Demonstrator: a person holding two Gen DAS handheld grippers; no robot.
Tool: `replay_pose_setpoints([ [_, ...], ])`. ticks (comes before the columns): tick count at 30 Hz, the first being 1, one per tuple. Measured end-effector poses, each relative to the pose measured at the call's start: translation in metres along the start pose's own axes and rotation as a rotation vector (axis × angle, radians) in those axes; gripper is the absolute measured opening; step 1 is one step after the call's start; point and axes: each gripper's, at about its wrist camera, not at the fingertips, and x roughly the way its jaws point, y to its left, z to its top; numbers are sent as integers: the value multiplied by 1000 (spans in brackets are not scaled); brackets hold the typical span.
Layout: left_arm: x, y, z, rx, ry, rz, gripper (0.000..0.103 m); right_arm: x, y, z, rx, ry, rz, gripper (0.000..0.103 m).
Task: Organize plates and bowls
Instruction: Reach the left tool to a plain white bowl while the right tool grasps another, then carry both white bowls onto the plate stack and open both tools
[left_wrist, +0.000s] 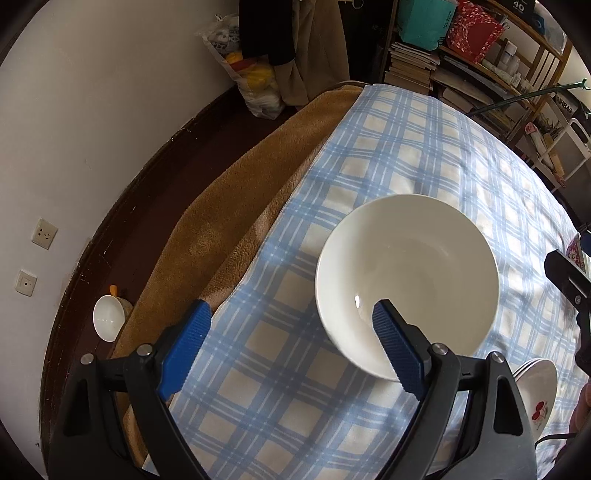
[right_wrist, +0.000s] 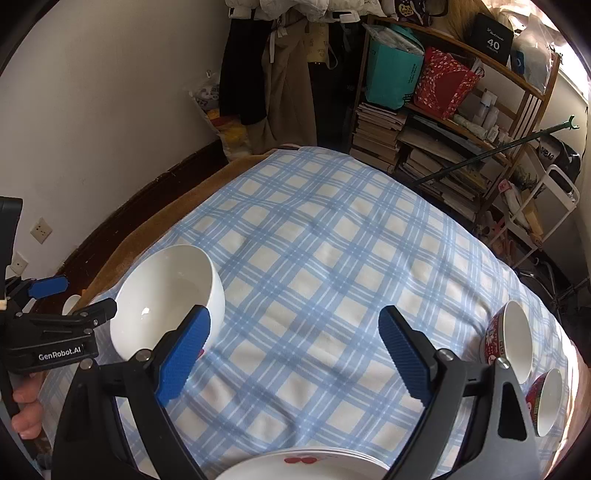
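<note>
1. One large plain white bowl (left_wrist: 406, 284) sits upright on the blue-and-cream checked cloth (left_wrist: 424, 147) that covers the bench; the right wrist view shows the same bowl at the left part of the cloth.
2. Two smaller bowls with red patterned outsides and white insides, the farther red bowl (right_wrist: 511, 341) and the nearer red bowl (right_wrist: 546, 400), lie tilted just beside each other at the right edge of the cloth.
3. One stack of white plates with a cherry print (right_wrist: 306, 463) sits at the near edge; how many plates it has I cannot tell.
4. One more small white bowl (left_wrist: 108, 317) stands down on the dark floor by the wall, beyond a tan fleece blanket (left_wrist: 229, 229) that lies under the cloth's left side.
5. The left tongs (left_wrist: 291, 315) are spread wide and grip nothing; the right-hand blue pad (left_wrist: 397, 350) hangs in front of the large bowl's near rim, but I cannot tell whether it touches it.
6. The right tongs (right_wrist: 295, 325) are also spread wide with only bare cloth between the pads, above the plate stack.
7. A hand (right_wrist: 26, 410) holds the left tool.
8. Behind the bench: wooden shelves (right_wrist: 443, 122) crammed with books and bags, hanging clothes (right_wrist: 280, 74), a full plastic bag (left_wrist: 251, 74) on the floor.
</note>
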Motion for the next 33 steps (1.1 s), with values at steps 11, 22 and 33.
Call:
replay_pose_setpoints([
  [11,41,-4,3,16,81,-18,77,63,40,20,-43,198,-19,72],
  [22,44,-16,-4,1,83,-154,12,92,42,6,124,351,173,14],
  [33,23,-29,-12,-19,79,-172,12,65,30,-9,138,295,212,13],
])
